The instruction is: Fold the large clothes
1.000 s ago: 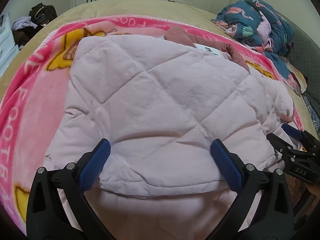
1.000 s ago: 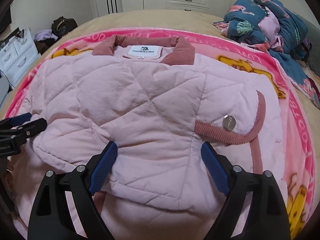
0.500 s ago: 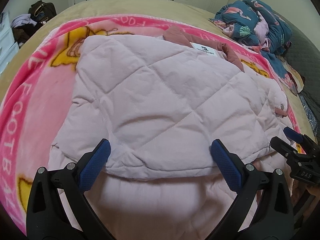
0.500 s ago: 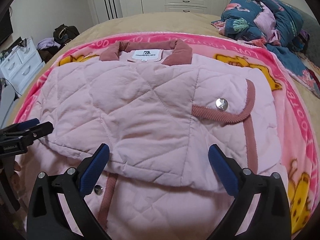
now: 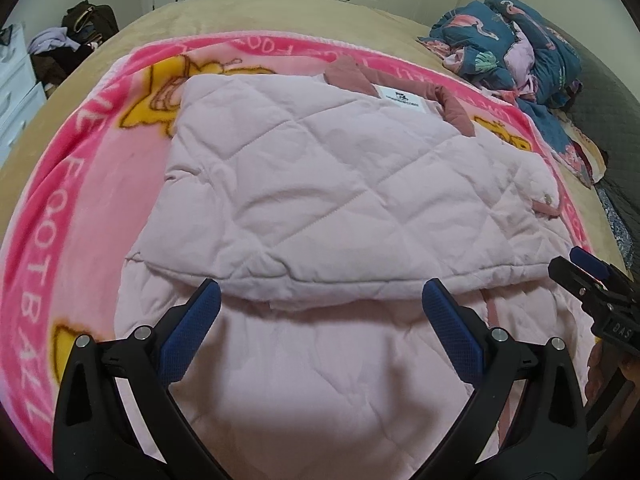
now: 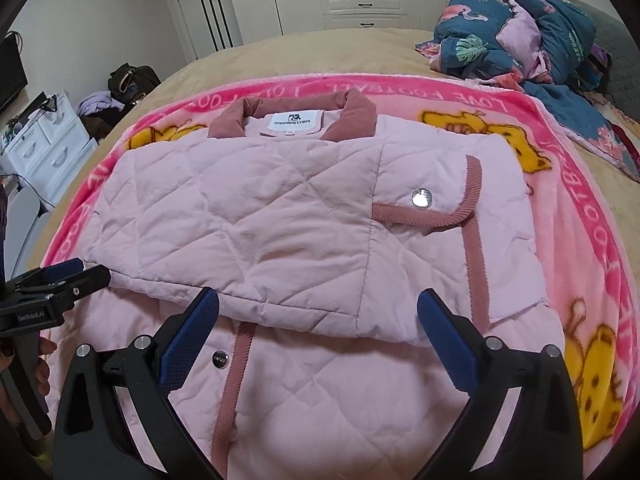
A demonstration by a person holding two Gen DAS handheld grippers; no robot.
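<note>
Pink quilted jacket (image 6: 280,216) lies folded on the pink blanket (image 6: 580,208) on the bed; left gripper (image 5: 320,320) and right gripper (image 6: 318,320) both gape wide above it, holding nothing.

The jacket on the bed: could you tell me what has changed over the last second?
Both grippers, left and right, have drawn back from the jacket; its folded edge now lies beyond their fingertips. The right jaws have just been opening, with nothing between them. The jacket stays folded on the blanket.
</note>
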